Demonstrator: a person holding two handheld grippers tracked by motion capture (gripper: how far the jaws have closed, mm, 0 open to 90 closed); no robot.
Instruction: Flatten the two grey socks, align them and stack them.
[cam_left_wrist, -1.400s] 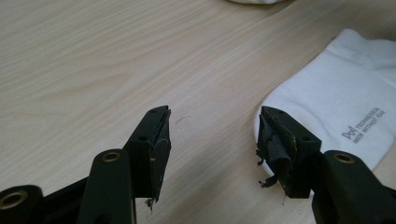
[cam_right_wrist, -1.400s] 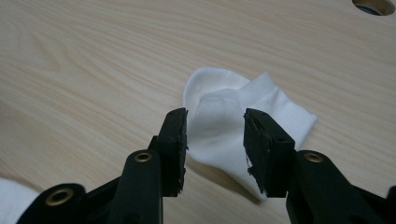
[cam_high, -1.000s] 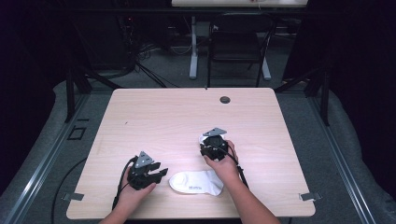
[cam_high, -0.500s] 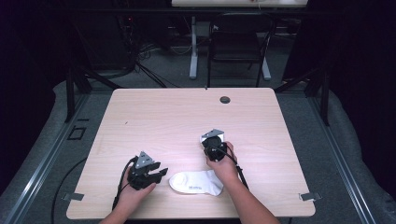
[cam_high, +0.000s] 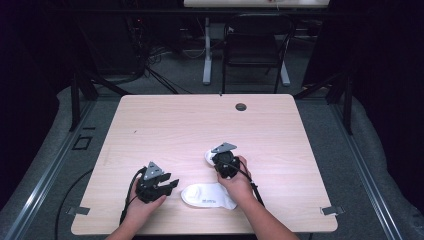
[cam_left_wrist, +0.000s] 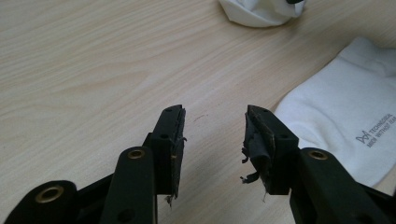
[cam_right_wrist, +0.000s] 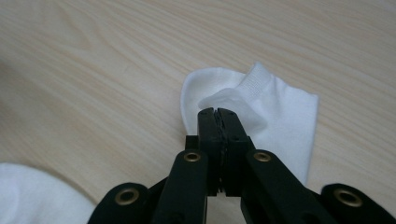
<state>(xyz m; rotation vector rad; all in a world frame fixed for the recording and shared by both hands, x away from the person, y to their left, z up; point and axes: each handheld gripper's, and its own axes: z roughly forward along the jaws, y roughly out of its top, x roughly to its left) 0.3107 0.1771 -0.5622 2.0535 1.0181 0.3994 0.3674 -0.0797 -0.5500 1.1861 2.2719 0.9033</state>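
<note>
Light wooden table (cam_high: 200, 125) on grey floor (cam_high: 330, 120); black chair (cam_high: 255, 55) at twelve o'clock; dark room around.

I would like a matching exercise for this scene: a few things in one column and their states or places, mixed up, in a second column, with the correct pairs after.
Things:
1. left tongs
2. right tongs
3. flat sock with printed text
4. round hole

States or places:
A. shut on the cuff of a white sock
B. near the far edge of the table
C. jaws apart, nothing between them
D. lying between the two hands at the near edge

Pairs: 1-C, 2-A, 3-D, 4-B
</note>
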